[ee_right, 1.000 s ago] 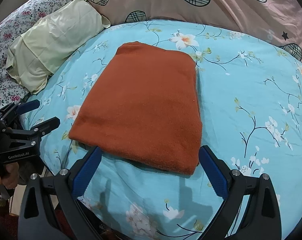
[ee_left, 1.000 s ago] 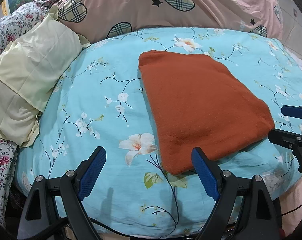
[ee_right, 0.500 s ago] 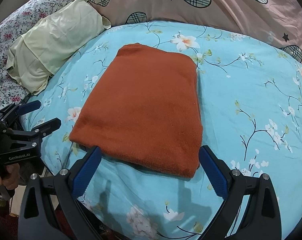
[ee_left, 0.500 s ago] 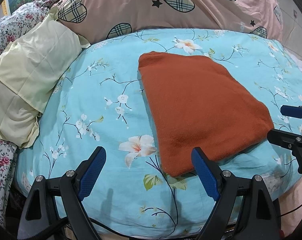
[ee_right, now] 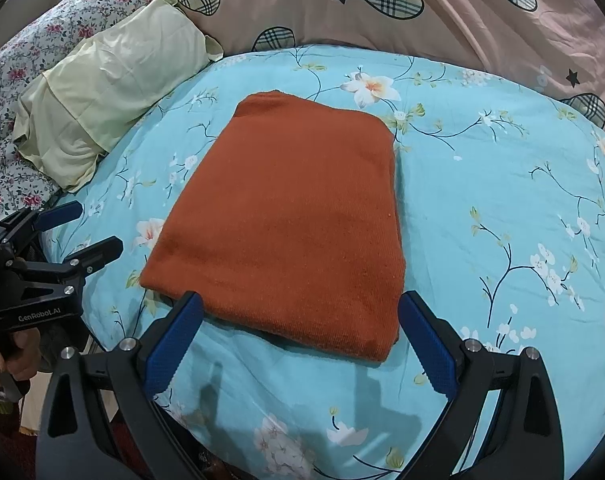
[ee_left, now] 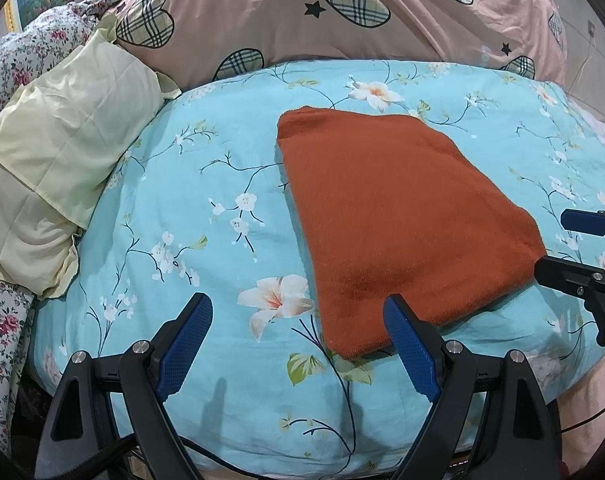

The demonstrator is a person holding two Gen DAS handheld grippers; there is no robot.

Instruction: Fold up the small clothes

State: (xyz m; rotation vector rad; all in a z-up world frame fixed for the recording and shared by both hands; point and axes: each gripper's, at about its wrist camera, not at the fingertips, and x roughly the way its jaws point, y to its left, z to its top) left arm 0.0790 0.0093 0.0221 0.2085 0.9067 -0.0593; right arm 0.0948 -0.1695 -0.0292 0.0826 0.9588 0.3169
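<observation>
The left gripper has its blue fingers spread wide with nothing between them, hovering over the near edge of the bed; the right gripper is the same, its fingers apart and empty, framing the near end of the orange cloth without touching it. In the left wrist view the cloth lies toward one o'clock of the fingers, flat on the blue flowered sheet; in the right wrist view it sits straight ahead at twelve o'clock. It looks already folded into a tidy thick rectangle, so the folding seems finished or nearly so, and both grippers appear to be pausing clear of it. Any further move would call for pinching a near corner and carrying it over to the far edge, or simply lifting the bundle away. Its long axis runs from six to twelve o'clock in the right view, the narrower end pointing at the pink quilt, with a pale yellow pillow off at ten o'clock.
</observation>
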